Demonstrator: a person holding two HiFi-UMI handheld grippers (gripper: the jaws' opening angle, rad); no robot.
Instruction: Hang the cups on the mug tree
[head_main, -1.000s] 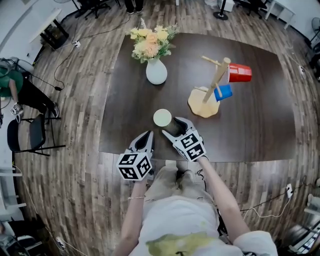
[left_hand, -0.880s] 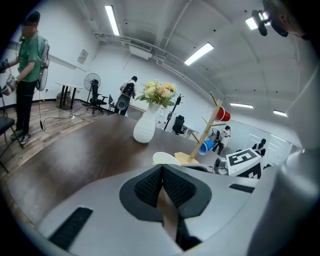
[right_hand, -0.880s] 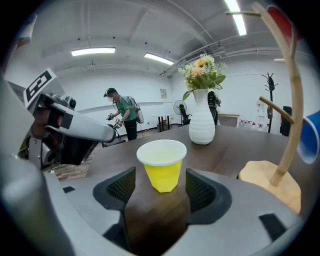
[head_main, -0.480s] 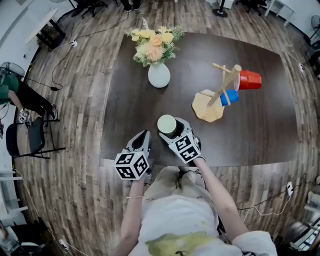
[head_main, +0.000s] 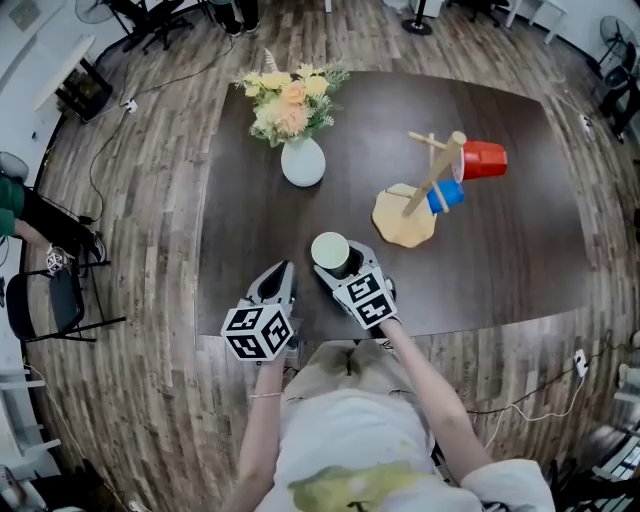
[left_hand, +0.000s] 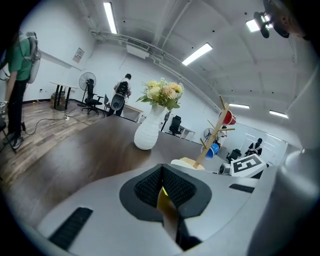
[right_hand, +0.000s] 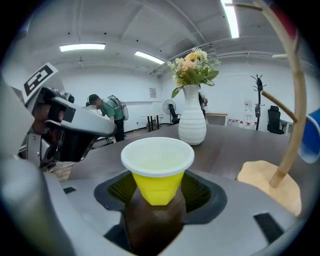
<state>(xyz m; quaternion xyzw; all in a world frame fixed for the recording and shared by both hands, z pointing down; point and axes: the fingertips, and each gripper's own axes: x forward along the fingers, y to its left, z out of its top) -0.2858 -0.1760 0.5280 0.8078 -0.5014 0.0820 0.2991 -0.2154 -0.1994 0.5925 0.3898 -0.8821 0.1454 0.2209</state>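
A yellow cup (head_main: 330, 250) with a white inside stands upright on the dark table (head_main: 250, 250) near its front edge. My right gripper (head_main: 335, 260) has it between its jaws. These have just been closing, and in the right gripper view the pads (right_hand: 119, 189) touch the sides of the yellow cup (right_hand: 157, 172). My left gripper (head_main: 279, 273) is shut and empty just left of it, its pads (left_hand: 150, 187) together. The wooden mug tree (head_main: 432, 180) stands at the right, with a red cup (head_main: 483, 159) and a blue cup (head_main: 446, 195) hanging on it.
A white vase (head_main: 302, 160) of flowers stands at the back left of the table. The table's front edge (head_main: 440, 322) runs just behind the grippers. A chair (head_main: 50, 300) and a person (head_main: 15, 195) are off to the left on the wood floor.
The yellow cup stood at the right gripper's tip, to its left; now it sits between the jaws. Both grippers have shifted slightly across the table's front.
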